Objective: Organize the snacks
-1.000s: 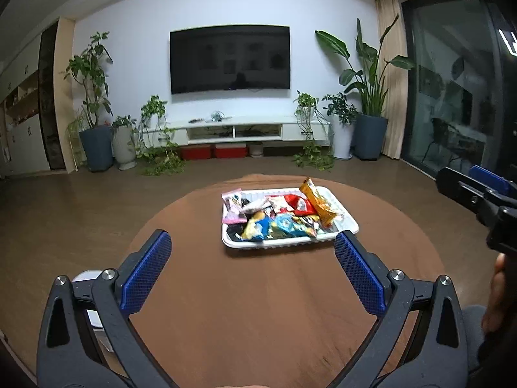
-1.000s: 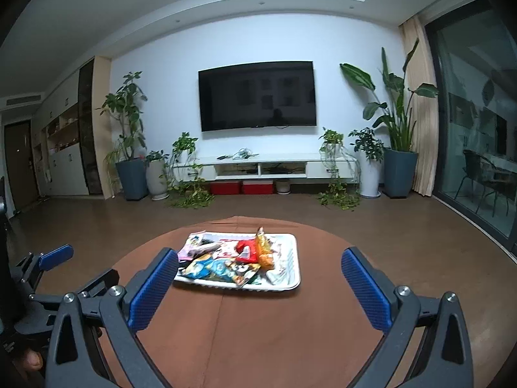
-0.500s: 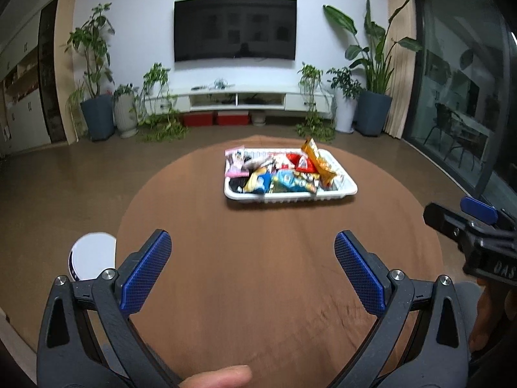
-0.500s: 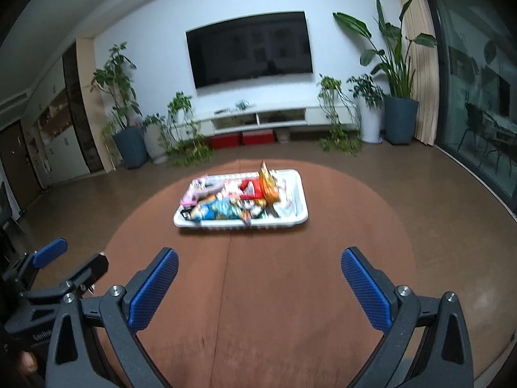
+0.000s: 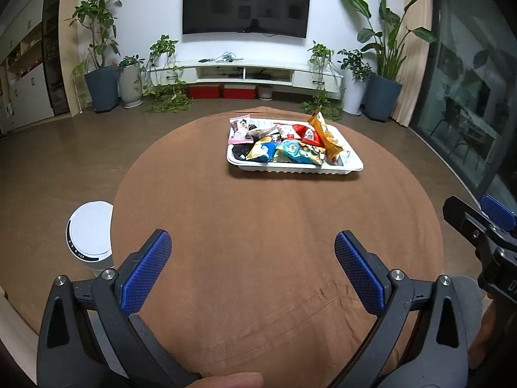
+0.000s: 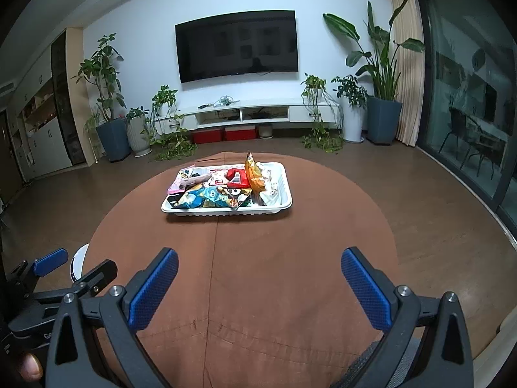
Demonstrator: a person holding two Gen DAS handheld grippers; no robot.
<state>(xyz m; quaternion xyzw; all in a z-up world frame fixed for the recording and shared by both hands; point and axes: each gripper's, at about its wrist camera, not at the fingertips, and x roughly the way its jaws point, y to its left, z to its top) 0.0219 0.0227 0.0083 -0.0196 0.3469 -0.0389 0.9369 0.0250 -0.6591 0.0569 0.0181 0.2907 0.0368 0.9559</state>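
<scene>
Hovering over the tabletop [image 5: 258, 242], both released.
Left gripper [image 5: 252, 260] and right gripper [image 6: 259, 278] face the tray [image 6: 284, 205] ahead, snacks [image 6: 219, 190] piled inside (gathered already, or awaiting sorting).

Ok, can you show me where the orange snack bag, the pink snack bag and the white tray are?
orange snack bag [image 6: 253, 174], right wrist view, middle of the upright packet.
pink snack bag [image 5: 239, 128], left wrist view, its front face.
white tray [image 6: 226, 212], right wrist view, near ribbed wall.

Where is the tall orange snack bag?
The orange snack bag stands up in the white tray on the round brown table, toward the tray's right side, just right of the red packet.
</scene>
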